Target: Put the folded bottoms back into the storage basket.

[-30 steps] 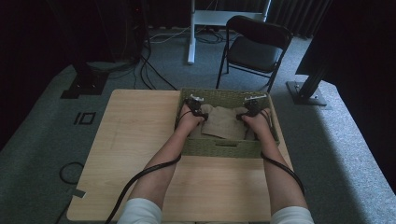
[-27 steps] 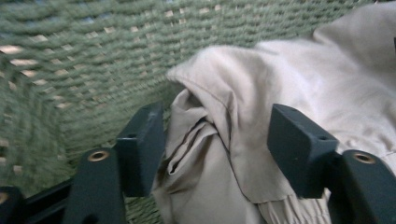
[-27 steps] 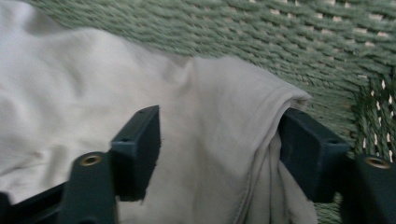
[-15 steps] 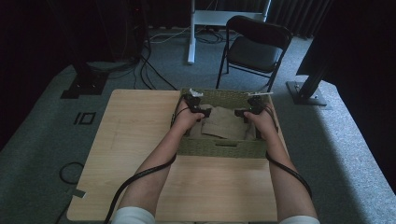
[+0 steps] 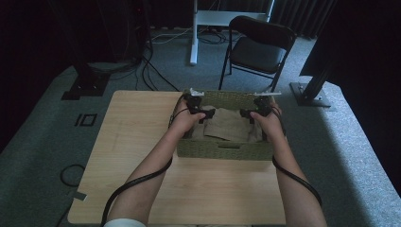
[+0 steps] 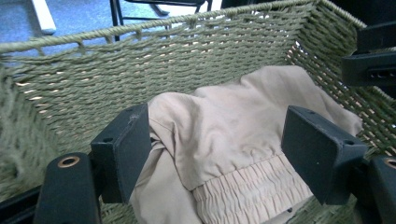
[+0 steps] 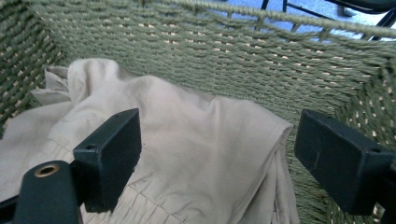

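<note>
Both grippers were down inside the basket [image 5: 222,149] at the far right of the worktop [image 5: 137,142], and the step in hand looked like the reach for the beige garment [image 5: 230,128] lying folded in the bottom of it. The left gripper [image 5: 206,115] hung over the garment's left end, the right gripper [image 5: 246,114] over its right end, each pointing in towards the other. Fingers were spread wide on both, nothing between them. My read: the grab was not yet made, and the next move called for each hand to dip lower, get cloth between the fingers and close before lifting, keeping clear of the woven walls. The left gripper view gave the detail the high view blurred: an elastic gathered band [image 6: 247,184] along the garment's near edge, sitting right between the open fingers [image 6: 125,156], with the other gripper peeking in at the right edge. The right gripper view showed a folded corner [image 7: 275,128] lying against the basket wall. The high view alone placed the basket on the worktop, with a folding chair [image 5: 257,47] beyond it.
</note>
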`<state>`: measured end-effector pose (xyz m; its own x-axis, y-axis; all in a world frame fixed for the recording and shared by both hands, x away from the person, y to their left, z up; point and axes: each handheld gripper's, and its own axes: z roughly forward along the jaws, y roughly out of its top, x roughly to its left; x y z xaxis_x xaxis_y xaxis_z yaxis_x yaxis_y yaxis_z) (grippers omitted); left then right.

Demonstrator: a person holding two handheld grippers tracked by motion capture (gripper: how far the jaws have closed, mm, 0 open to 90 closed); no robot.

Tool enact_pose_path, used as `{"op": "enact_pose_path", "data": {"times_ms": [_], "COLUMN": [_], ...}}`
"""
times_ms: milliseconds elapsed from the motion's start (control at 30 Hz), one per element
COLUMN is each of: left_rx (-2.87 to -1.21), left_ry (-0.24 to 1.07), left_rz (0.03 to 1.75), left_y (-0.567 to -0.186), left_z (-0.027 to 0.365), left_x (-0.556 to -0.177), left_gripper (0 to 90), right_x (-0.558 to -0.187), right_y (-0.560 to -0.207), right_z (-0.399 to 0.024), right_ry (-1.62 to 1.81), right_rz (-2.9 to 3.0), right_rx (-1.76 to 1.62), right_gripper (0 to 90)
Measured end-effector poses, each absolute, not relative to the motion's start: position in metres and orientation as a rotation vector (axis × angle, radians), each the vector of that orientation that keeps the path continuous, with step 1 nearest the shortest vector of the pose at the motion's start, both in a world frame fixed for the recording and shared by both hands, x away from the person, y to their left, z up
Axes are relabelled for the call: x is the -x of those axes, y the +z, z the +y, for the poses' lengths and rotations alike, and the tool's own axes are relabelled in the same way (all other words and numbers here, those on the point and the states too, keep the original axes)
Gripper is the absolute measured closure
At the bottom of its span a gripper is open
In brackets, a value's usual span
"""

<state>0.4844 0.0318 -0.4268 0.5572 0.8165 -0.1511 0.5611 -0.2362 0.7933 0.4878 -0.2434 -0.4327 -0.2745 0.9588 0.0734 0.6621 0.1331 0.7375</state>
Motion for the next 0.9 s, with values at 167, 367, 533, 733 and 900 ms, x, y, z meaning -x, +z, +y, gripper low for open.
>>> {"op": "enact_pose_path", "data": {"times_ms": [167, 367, 533, 733, 900], "left_rx": [-1.898, -1.903, -1.924, -1.910, -1.892], "left_ry": [0.355, 0.360, 0.352, 0.342, 0.346], "left_rz": [1.105, 1.077, 1.027, 1.013, 0.987], "left_y": [-0.419, -0.414, -0.409, -0.407, -0.404], "left_z": [0.036, 0.041, 0.043, 0.049, 0.054], "left_x": [-0.476, -0.466, -0.453, -0.441, -0.431], "left_gripper": [25.2, 25.3, 25.2, 25.2, 25.1], "right_x": [-0.480, -0.471, -0.463, -0.447, -0.435], "right_y": [-0.430, -0.427, -0.421, -0.416, -0.412], "right_z": [-0.243, -0.239, -0.235, -0.236, -0.239], "right_ry": [0.936, 0.957, 0.974, 1.038, 1.036], "right_rz": [1.977, 1.994, 2.010, 2.002, 2.027], "right_rx": [-1.551, -1.521, -1.481, -1.473, -1.442], "right_gripper": [14.8, 14.8, 14.6, 14.4, 14.8]}}
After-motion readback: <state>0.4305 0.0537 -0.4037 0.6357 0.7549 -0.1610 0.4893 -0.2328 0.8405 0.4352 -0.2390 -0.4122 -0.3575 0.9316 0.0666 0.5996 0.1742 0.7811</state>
